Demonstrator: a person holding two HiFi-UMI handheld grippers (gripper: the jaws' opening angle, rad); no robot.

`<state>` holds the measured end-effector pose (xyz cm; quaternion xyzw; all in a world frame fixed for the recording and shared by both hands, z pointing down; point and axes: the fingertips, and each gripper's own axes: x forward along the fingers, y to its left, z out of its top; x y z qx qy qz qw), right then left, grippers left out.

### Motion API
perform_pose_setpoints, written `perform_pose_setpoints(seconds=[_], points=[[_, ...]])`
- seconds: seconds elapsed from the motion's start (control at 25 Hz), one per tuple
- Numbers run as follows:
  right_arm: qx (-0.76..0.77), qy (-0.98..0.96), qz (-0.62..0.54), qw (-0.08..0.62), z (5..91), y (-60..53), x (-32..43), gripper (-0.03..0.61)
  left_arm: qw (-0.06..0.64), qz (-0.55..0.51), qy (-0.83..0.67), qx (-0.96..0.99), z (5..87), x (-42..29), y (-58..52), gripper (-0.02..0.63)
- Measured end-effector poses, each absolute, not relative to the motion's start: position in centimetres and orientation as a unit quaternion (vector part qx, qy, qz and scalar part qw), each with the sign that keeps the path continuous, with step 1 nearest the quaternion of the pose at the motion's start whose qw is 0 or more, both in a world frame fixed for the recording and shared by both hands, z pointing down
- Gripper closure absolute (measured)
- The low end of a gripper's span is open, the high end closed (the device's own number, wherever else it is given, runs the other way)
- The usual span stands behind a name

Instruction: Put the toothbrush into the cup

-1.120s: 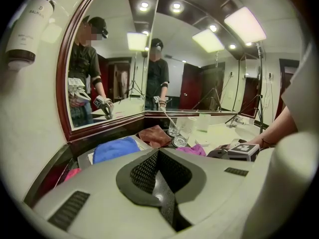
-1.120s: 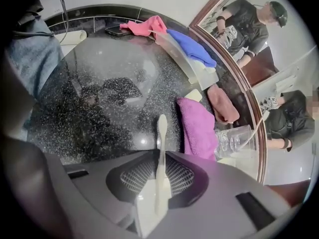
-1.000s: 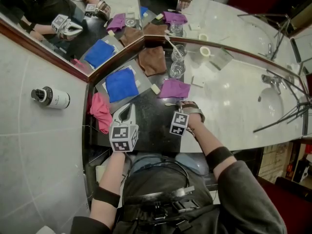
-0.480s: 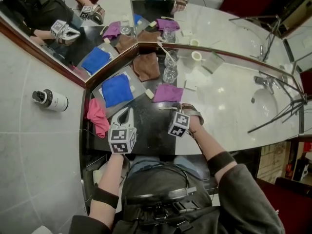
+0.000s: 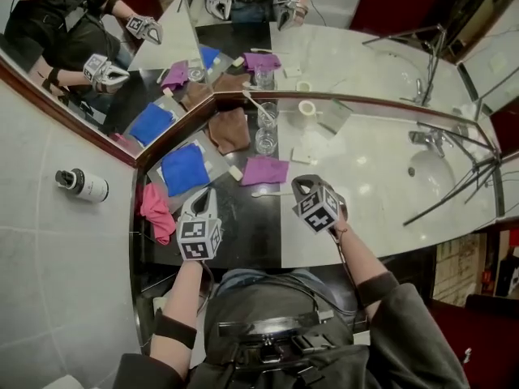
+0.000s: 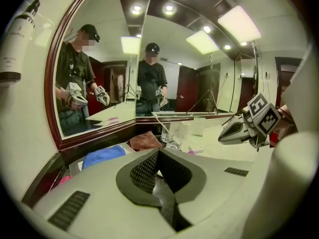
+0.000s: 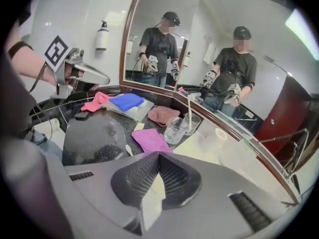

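Head view: we see the toothbrush (image 5: 268,193) lying crosswise on the counter (image 5: 365,177), just left of our right claw (image 5: 302,186), whose jaws have just closed empty.

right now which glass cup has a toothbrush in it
The glass cup nearer the mirror: a toothbrush stands in it. The other glass cup, by the purple cloth, is empty.

head view: steeply down over bench (image 5: 381,168) | gripper views: low, close, facing mirror (image 6: 99,83) | shared: cups (image 5: 266,141) by bench corner
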<state>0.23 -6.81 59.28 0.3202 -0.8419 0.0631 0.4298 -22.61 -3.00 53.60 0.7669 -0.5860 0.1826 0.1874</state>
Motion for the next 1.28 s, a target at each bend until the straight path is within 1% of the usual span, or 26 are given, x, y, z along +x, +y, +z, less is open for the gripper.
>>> perform_pose_setpoints(seconds=[0.32,0.64,0.76,0.96,1.28], points=[[0.412,-0.849,0.160,0.289,54.3,-8.1,6.7,0.558,0.188,0.188,-0.582,0.768,52.6,-20.5,-3.8,0.614],[0.490,-0.818,0.242,0.180,53.6,-7.3,14.6,0.558,0.189,0.184,-0.574,0.775,51.9,-18.2,-4.4,0.614],[0.499,-0.813,0.250,0.166,53.7,-6.7,16.2,0.558,0.195,0.177,-0.567,0.781,51.5,-17.3,-4.3,0.614],[0.509,-0.806,0.259,0.156,53.9,-6.3,17.8,0.558,0.179,0.185,-0.550,0.794,51.2,-15.9,-4.5,0.614],[0.500,-0.809,0.265,0.157,54.4,-5.8,17.3,0.558,0.188,0.186,-0.547,0.794,51.7,-15.1,-4.1,0.614]])
